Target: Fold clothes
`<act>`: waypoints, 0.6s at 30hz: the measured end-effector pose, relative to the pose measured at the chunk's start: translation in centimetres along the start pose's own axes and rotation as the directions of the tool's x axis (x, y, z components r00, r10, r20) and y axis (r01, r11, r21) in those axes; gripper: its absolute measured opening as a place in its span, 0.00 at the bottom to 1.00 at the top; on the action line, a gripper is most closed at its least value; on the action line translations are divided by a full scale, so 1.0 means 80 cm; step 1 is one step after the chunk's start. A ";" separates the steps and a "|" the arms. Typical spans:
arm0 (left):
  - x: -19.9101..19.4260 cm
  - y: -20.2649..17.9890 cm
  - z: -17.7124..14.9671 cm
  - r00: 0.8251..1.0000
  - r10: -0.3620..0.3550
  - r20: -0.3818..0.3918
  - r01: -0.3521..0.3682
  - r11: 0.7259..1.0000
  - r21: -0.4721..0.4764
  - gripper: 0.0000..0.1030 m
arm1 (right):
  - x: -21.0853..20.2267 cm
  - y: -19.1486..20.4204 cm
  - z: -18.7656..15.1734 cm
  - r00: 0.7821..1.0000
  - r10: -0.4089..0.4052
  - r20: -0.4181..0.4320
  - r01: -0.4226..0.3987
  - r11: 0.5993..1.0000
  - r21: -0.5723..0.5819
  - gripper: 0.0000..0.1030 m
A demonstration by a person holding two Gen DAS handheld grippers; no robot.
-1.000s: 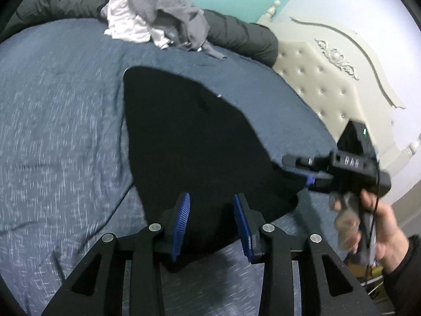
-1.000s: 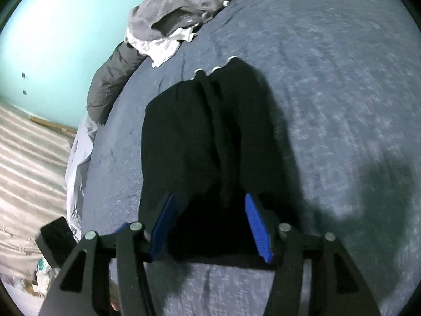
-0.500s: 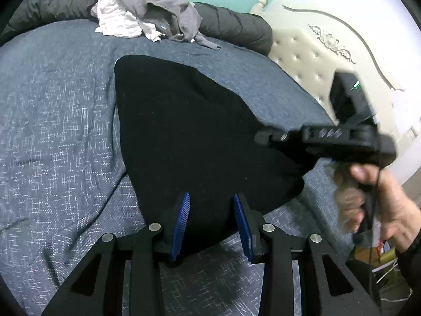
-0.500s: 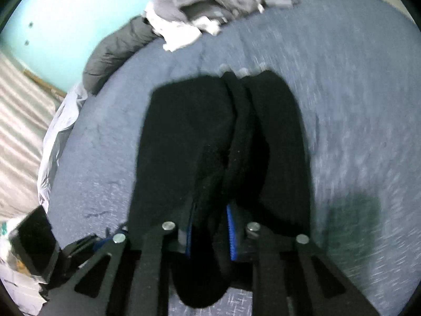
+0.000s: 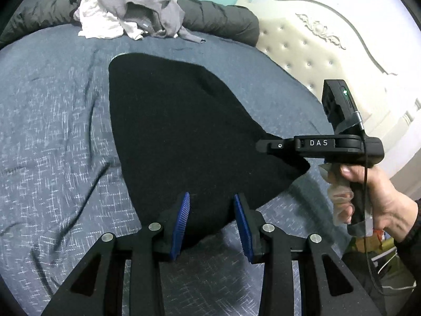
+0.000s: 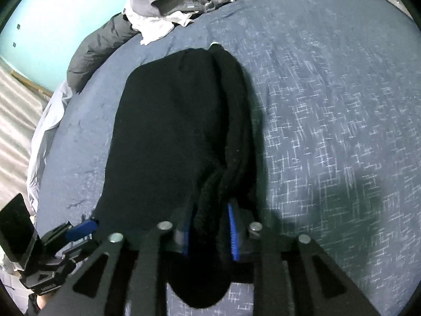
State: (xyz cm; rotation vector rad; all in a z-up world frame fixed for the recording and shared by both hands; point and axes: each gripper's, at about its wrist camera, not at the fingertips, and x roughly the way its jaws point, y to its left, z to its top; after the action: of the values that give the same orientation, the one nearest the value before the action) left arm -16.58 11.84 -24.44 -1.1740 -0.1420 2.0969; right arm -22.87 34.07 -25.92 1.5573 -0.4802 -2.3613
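We see no container in either view; everything lies straight on the bed (image 5: 52,121), whose blue-grey speckled cover fills most of both pictures.

The black garment (image 5: 171,131) lies spread in the middle of the bed, a dark fuzzy cloth with no print we can make out. From the left wrist view it reads as one flat, roughly triangular sheet, broad near us and narrowing toward the far side. From the right wrist view its right edge is gathered into a thick rolled ridge that runs down to the camera.

Our right tongs (image 6: 209,233) have that bunched ridge between the blue pads (image 6: 232,233), and they are easing wider at this moment; the cloth still fills the gap and the pads press on it. In the left wrist view the same tool reaches in from the right over the garment's corner, gripped by a hand (image 5: 379,200) in a dark sleeve.

Our left tongs (image 5: 211,223) stand released, parted over the near hem of the garment, and the pads show clear of it.

At the far edge of the bed a pile of grey and white clothes (image 5: 129,8) sits on a dark padded roll (image 5: 218,15). A cream tufted headboard (image 5: 315,50) stands at the right.
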 end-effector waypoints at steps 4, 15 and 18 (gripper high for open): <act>0.004 0.006 -0.001 1.000 -0.013 -0.011 0.013 1.000 -0.019 0.37 | -0.035 0.015 0.006 0.992 -0.110 0.061 0.114 0.991 -0.064 0.35; 0.008 0.003 -0.002 1.000 0.003 -0.027 -0.004 1.000 -0.013 0.36 | -0.014 0.058 -0.037 0.985 -0.172 0.011 0.171 0.964 -0.205 0.04; 0.009 0.003 -0.002 0.999 -0.002 -0.033 0.001 1.000 -0.015 0.36 | 0.003 0.035 -0.040 0.979 -0.204 -0.014 0.199 0.969 -0.148 0.00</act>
State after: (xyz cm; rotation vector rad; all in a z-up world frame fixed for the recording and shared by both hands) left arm -16.83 12.07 -25.16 -1.2162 -0.1436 2.0772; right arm -19.86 31.04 -26.12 1.6382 -0.1433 -2.4539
